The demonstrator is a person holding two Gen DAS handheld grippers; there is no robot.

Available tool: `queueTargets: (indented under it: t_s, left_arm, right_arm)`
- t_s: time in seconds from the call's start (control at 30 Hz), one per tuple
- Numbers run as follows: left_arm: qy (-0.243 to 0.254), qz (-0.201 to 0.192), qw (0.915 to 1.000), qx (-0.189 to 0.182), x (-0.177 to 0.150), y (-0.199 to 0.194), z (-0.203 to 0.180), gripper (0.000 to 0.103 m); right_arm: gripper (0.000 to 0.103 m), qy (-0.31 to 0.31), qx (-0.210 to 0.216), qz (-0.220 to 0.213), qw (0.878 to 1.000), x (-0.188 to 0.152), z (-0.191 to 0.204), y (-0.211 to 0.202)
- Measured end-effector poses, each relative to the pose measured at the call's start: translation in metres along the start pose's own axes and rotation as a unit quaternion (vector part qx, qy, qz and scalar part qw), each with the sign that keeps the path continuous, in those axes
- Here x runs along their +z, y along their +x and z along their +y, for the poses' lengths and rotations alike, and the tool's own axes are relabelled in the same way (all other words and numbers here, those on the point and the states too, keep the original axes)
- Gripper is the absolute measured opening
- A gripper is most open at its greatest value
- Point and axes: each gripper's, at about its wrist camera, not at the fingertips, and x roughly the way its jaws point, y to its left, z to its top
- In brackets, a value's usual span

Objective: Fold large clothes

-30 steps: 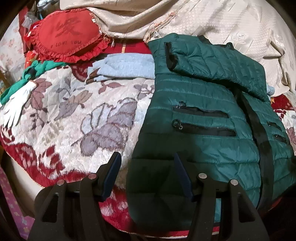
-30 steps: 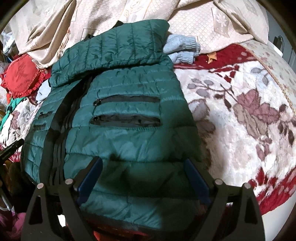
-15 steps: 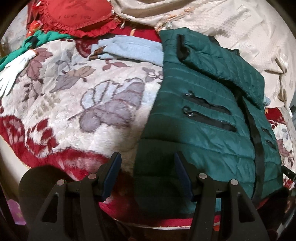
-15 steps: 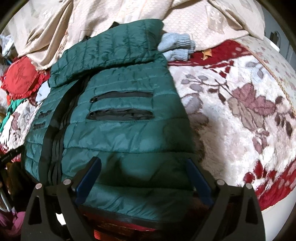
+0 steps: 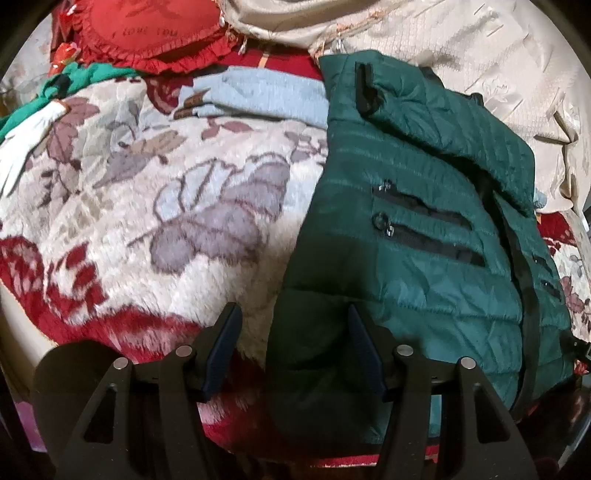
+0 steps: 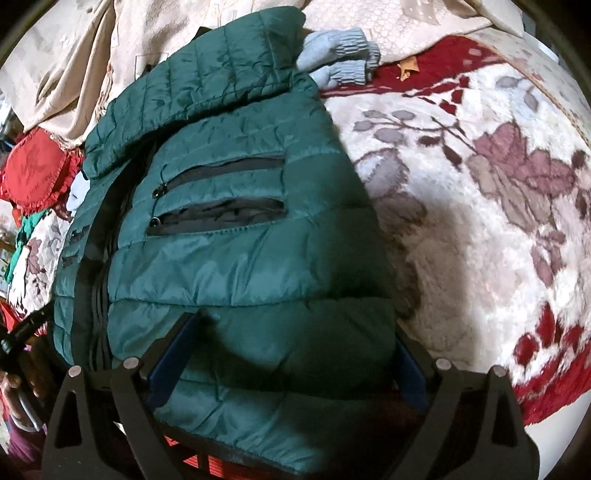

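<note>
Dark green quilted puffer jacket (image 5: 424,258) lies front-up on a bed, on a plush floral blanket (image 5: 177,206) in cream, grey and red. It's partly folded: one sleeve (image 6: 207,77) is brought across the chest near the collar end, and both sides look tucked in, so the body forms a narrow upright block w/ the black front zip running down one side. Two black zip pockets (image 6: 218,195) show on the panel, the lower one gaping open. Hem end is nearest both cameras and not yet lifted, so I'd judge the lengthwise fold (hem up toward collar) is what's left. Left gripper (image 5: 291,350) sits at the hem's left corner, jaws spread, the green edge lying btwn them w/ no sign of a pinch. Right gripper (image 6: 291,362) is over the hem's right part, jaws spread wide w/ the puffy fabric bulging up btwn them; can't tell if the pads touch it. Around the jacket: a pale blue knit garment (image 5: 258,96) poking out on both sides under the collar end, a cream embroidered bedspread (image 5: 461,59) bunched at the far side, a green-and-white cloth (image 5: 33,110) at far left. Writing: a red frilled heart cushion (image 5: 147,29) reads "I love you"; the mark above it is cut off. No brand label readable on the jacket.
</note>
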Motion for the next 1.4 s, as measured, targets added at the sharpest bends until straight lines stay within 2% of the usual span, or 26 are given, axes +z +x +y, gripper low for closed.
queueTargets:
  t_s: [0.07, 0.17, 0.3, 0.47, 0.63, 1.03, 1.13, 1.2, 1.27, 1.3, 1.4]
  left_arm:
    - [-0.006, -0.002, 1.0000, 0.001, 0.002, 0.001, 0.002, 0.042]
    - [-0.007, 0.018, 0.9998, -0.009, 0.000, 0.009, 0.001, 0.042]
    - [-0.019, 0.049, 0.9971, -0.055, -0.010, 0.014, -0.002, 0.042]
    - [-0.016, 0.050, 0.9973, -0.050, -0.012, 0.016, -0.006, 0.042]
    - [-0.011, 0.050, 0.9977, -0.045, -0.012, 0.016, -0.008, 0.044]
    - [-0.008, 0.046, 0.9979, -0.044, -0.014, 0.018, -0.006, 0.047]
    - [-0.006, 0.046, 0.9979, -0.045, -0.014, 0.018, -0.006, 0.047]
    - [0.003, 0.044, 0.9981, -0.043, -0.014, 0.017, -0.008, 0.045]
    - [0.011, 0.040, 0.9981, -0.046, -0.015, 0.016, -0.011, 0.033]
    - [0.015, 0.040, 0.9978, -0.050, -0.016, 0.014, -0.013, 0.024]
    - [0.037, 0.032, 0.9982, -0.034, -0.016, 0.011, -0.021, 0.014]
  right_arm:
    - [0.097, -0.004, -0.002, 0.003, 1.000, 0.002, 0.001, 0.002]
    - [0.098, -0.011, -0.003, 0.004, 1.000, 0.004, 0.003, 0.004]
    - [0.099, -0.020, 0.007, 0.008, 1.000, 0.003, 0.006, 0.004]
    - [0.099, -0.036, 0.010, 0.007, 0.999, 0.001, 0.011, 0.005]
    - [0.103, -0.009, 0.031, 0.004, 0.999, 0.001, 0.002, 0.010]
    - [0.102, -0.027, 0.029, 0.018, 0.999, 0.001, 0.005, 0.012]
    - [0.089, -0.038, 0.015, 0.001, 0.999, -0.002, 0.011, 0.006]
    - [0.066, -0.056, 0.019, -0.013, 0.998, -0.004, 0.016, 0.000]
    - [0.056, -0.065, 0.019, -0.023, 0.997, -0.004, 0.019, -0.005]
    - [0.054, -0.065, 0.021, -0.025, 0.997, -0.004, 0.019, -0.005]
    - [0.053, -0.061, 0.028, -0.022, 0.998, -0.003, 0.016, -0.004]
